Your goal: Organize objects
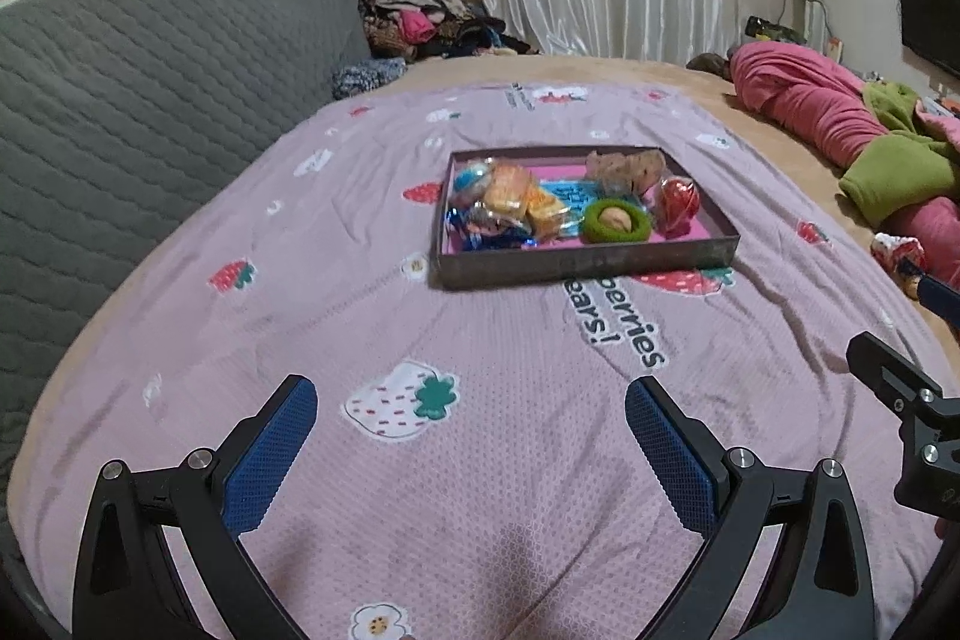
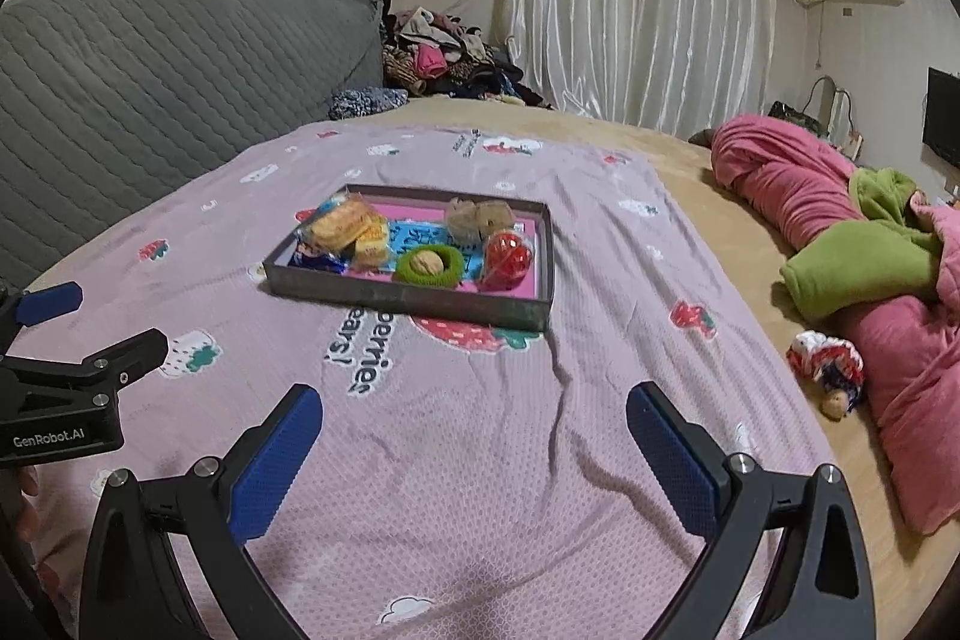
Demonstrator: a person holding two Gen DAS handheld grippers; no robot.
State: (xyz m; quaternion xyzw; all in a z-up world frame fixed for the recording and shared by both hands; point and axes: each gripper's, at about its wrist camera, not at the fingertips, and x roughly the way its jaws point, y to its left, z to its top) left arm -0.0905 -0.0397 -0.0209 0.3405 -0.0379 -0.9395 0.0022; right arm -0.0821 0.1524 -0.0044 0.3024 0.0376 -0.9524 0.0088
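A shallow grey box (image 1: 585, 265) (image 2: 408, 297) with a pink floor lies on the pink strawberry-print cover. Inside it are wrapped yellow cakes (image 1: 516, 205) (image 2: 348, 229), a walnut in a green ring (image 1: 617, 220) (image 2: 429, 265), a red ball (image 1: 678, 205) (image 2: 509, 253), a brown plush piece (image 1: 624, 166) (image 2: 480, 217) and a blue packet (image 1: 567, 196). My left gripper (image 1: 471, 436) hangs open over the cover, well short of the box, holding nothing. My right gripper (image 2: 474, 439) is also open and empty, nearer than the box.
A small doll (image 2: 828, 361) lies on the tan sheet at the right, beside rolled pink and green bedding (image 2: 864, 244). A grey quilted headboard (image 1: 150, 112) runs along the left. Clothes (image 1: 420, 16) are piled at the far corner before white curtains.
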